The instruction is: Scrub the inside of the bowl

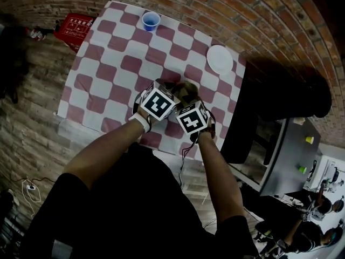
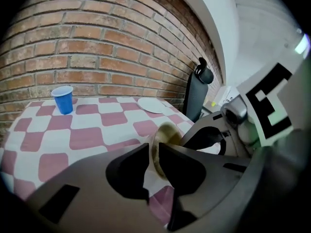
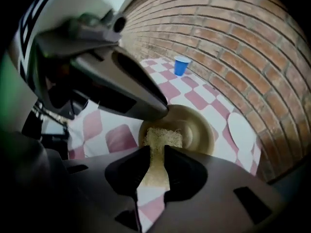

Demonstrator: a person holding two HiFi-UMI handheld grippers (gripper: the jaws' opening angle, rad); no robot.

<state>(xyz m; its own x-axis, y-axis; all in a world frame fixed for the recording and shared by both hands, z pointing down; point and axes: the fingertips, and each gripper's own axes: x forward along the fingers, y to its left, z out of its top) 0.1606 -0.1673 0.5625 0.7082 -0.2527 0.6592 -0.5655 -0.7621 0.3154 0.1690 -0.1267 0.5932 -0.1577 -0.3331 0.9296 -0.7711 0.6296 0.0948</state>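
A brown-gold bowl (image 3: 187, 125) rests on the checked tablecloth (image 1: 113, 74), partly hidden by both grippers in the head view (image 1: 186, 90). My left gripper (image 2: 154, 165) is shut on the bowl's rim (image 2: 163, 144), which stands edge-on between its jaws. A tan scrub pad (image 3: 159, 149) is pinched in my right gripper (image 3: 154, 171), and the pad's front end lies inside the bowl near its near wall. In the right gripper view the left gripper (image 3: 121, 81) reaches in from the upper left onto the rim.
A blue cup (image 1: 151, 20) stands at the table's far edge. A white plate (image 1: 220, 59) lies at the right side of the table. A brick wall (image 2: 97, 47) runs behind the table, a black chair (image 2: 197, 93) stands at its right end, and a red box (image 1: 75, 28) sits left.
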